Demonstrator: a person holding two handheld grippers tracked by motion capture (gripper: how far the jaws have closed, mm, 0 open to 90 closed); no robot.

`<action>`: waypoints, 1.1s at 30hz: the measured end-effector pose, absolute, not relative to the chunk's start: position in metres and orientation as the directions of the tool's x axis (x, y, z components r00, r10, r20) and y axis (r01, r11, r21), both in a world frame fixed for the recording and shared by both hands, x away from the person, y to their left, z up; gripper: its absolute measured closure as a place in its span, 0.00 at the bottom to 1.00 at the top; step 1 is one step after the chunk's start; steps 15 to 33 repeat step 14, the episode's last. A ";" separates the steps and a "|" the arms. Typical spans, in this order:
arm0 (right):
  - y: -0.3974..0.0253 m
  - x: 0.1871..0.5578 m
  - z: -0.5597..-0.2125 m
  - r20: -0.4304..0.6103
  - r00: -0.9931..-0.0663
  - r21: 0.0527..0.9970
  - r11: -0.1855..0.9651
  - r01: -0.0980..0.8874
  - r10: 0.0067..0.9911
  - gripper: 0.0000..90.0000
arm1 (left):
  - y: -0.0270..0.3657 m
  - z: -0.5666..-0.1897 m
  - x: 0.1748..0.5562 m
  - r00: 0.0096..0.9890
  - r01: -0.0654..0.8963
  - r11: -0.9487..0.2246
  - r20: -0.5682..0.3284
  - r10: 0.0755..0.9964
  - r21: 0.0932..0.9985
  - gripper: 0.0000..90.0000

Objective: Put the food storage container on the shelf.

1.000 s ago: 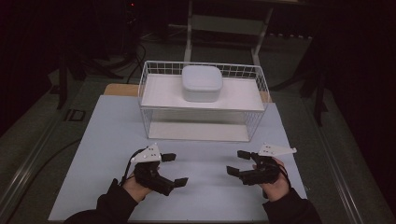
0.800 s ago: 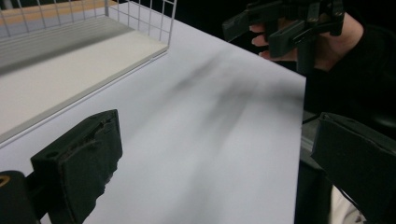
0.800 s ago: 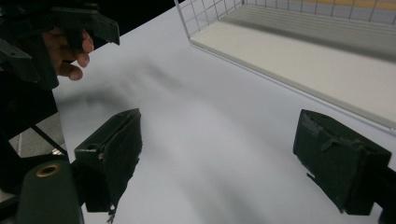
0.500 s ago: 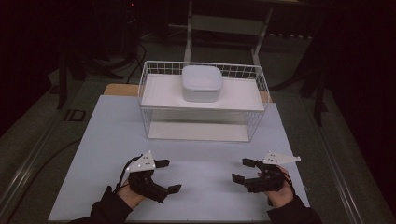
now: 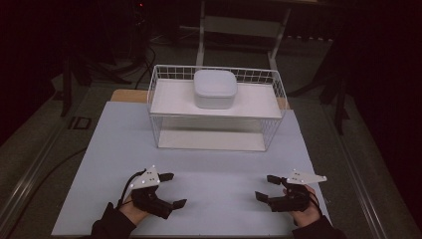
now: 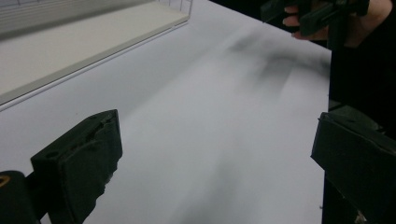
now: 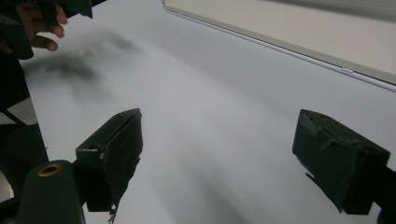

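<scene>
A pale blue-grey sheet covered the bench (image 5: 109,164), with a strip of wood (image 5: 128,95) peeking out at its far left corner, just left of the wire basket (image 5: 174,67). Beyond the bench's far edge stood a pale metal frame (image 5: 244,25). On the grey floor (image 5: 45,149) to the left lay what looked like a dark cable (image 5: 50,167), and farther off a small dark square (image 5: 79,123).
</scene>
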State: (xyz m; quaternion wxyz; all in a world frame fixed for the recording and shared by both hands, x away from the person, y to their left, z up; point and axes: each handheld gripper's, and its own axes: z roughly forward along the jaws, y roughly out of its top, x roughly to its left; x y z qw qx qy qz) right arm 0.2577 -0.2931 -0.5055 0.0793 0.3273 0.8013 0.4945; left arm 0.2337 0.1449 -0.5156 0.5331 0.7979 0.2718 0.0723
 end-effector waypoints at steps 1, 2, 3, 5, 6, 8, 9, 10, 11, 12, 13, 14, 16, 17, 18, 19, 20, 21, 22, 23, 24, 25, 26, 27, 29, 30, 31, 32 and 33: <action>-0.294 0.258 -0.506 0.195 -0.774 0.847 0.295 0.443 0.602 0.17 | 0.145 -0.517 0.233 0.841 0.360 -0.288 -0.175 0.512 0.887 0.02; -0.294 0.259 -0.507 0.191 -0.773 0.848 0.294 0.440 0.606 0.17 | 0.145 -0.518 0.233 0.842 0.359 -0.290 -0.174 0.510 0.887 0.02; -0.295 0.259 -0.507 0.189 -0.770 0.849 0.293 0.440 0.609 0.17 | 0.146 -0.519 0.232 0.841 0.360 -0.290 -0.174 0.512 0.887 0.02; -0.296 0.261 -0.508 0.190 -0.770 0.851 0.289 0.439 0.610 0.17 | 0.146 -0.520 0.233 0.842 0.358 -0.298 -0.168 0.512 0.885 0.02; -0.296 0.261 -0.508 0.188 -0.768 0.851 0.289 0.439 0.613 0.17 | 0.147 -0.521 0.233 0.842 0.361 -0.296 -0.172 0.512 0.884 0.02; -0.296 0.263 -0.509 0.191 -0.765 0.851 0.285 0.442 0.615 0.18 | 0.147 -0.522 0.233 0.839 0.366 -0.294 -0.176 0.515 0.883 0.02; -0.297 0.263 -0.510 0.191 -0.761 0.848 0.286 0.446 0.621 0.18 | 0.148 -0.523 0.234 0.838 0.367 -0.296 -0.176 0.516 0.882 0.02; -0.297 0.264 -0.510 0.194 -0.761 0.847 0.285 0.448 0.619 0.18 | 0.148 -0.524 0.234 0.838 0.370 -0.299 -0.177 0.516 0.879 0.02; -0.296 0.264 -0.511 0.197 -0.762 0.846 0.286 0.450 0.617 0.18 | 0.148 -0.524 0.234 0.837 0.373 -0.296 -0.180 0.517 0.879 0.02; -0.296 0.264 -0.511 0.194 -0.762 0.846 0.288 0.449 0.618 0.18 | 0.148 -0.524 0.234 0.836 0.375 -0.291 -0.186 0.516 0.880 0.02; -0.296 0.264 -0.511 0.194 -0.762 0.846 0.288 0.449 0.617 0.18 | 0.148 -0.524 0.234 0.837 0.375 -0.293 -0.186 0.515 0.880 0.02; -0.296 0.264 -0.511 0.194 -0.764 0.847 0.288 0.447 0.616 0.18 | 0.147 -0.524 0.234 0.838 0.372 -0.296 -0.181 0.515 0.879 0.02; -0.296 0.264 -0.511 0.194 -0.764 0.847 0.288 0.447 0.616 0.18 | 0.147 -0.524 0.234 0.838 0.372 -0.296 -0.181 0.515 0.879 0.02; -0.296 0.264 -0.511 0.194 -0.764 0.847 0.288 0.447 0.616 0.18 | 0.147 -0.524 0.234 0.838 0.372 -0.296 -0.181 0.515 0.879 0.02; -0.296 0.264 -0.511 0.194 -0.764 0.847 0.288 0.447 0.616 0.18 | 0.147 -0.524 0.234 0.838 0.372 -0.296 -0.181 0.515 0.879 0.02; -0.296 0.264 -0.511 0.194 -0.764 0.847 0.288 0.447 0.616 0.18 | 0.147 -0.524 0.234 0.838 0.372 -0.296 -0.181 0.515 0.879 0.02; -0.296 0.264 -0.511 0.194 -0.764 0.847 0.288 0.447 0.616 0.18 | 0.147 -0.524 0.234 0.838 0.372 -0.296 -0.181 0.515 0.879 0.02; -0.296 0.264 -0.511 0.194 -0.764 0.847 0.288 0.447 0.616 0.18 | 0.147 -0.524 0.234 0.838 0.372 -0.296 -0.181 0.515 0.879 0.02; -0.296 0.264 -0.511 0.194 -0.764 0.847 0.288 0.447 0.616 0.18 | 0.147 -0.524 0.234 0.838 0.372 -0.296 -0.181 0.515 0.879 0.02; -0.296 0.264 -0.511 0.194 -0.764 0.847 0.288 0.447 0.616 0.18 | 0.147 -0.524 0.234 0.838 0.372 -0.296 -0.181 0.515 0.879 0.02; -0.296 0.264 -0.511 0.194 -0.764 0.847 0.288 0.447 0.616 0.18 | 0.147 -0.524 0.234 0.838 0.372 -0.296 -0.181 0.515 0.879 0.02; -0.296 0.264 -0.511 0.194 -0.764 0.847 0.288 0.447 0.616 0.18 | 0.147 -0.524 0.234 0.838 0.372 -0.296 -0.181 0.515 0.879 0.02; -0.296 0.264 -0.511 0.194 -0.764 0.847 0.288 0.447 0.616 0.18 | 0.147 -0.524 0.234 0.838 0.372 -0.296 -0.181 0.515 0.879 0.02; -0.296 0.264 -0.511 0.194 -0.764 0.847 0.288 0.447 0.616 0.18 | 0.147 -0.524 0.234 0.838 0.372 -0.296 -0.181 0.515 0.879 0.02; -0.296 0.264 -0.511 0.194 -0.764 0.847 0.288 0.447 0.616 0.18 | 0.147 -0.524 0.234 0.838 0.372 -0.296 -0.181 0.515 0.879 0.02; -0.296 0.264 -0.511 0.194 -0.764 0.847 0.288 0.447 0.616 0.18 | 0.147 -0.524 0.234 0.838 0.372 -0.296 -0.181 0.515 0.879 0.02; -0.296 0.264 -0.511 0.194 -0.764 0.847 0.288 0.447 0.616 0.18 | 0.147 -0.524 0.234 0.838 0.372 -0.296 -0.181 0.515 0.879 0.02; -0.296 0.264 -0.511 0.194 -0.764 0.847 0.288 0.447 0.616 0.18 | 0.147 -0.524 0.234 0.838 0.372 -0.296 -0.181 0.515 0.879 0.02; -0.296 0.264 -0.511 0.194 -0.764 0.847 0.288 0.447 0.616 0.18 | 0.147 -0.524 0.234 0.838 0.372 -0.296 -0.181 0.515 0.879 0.02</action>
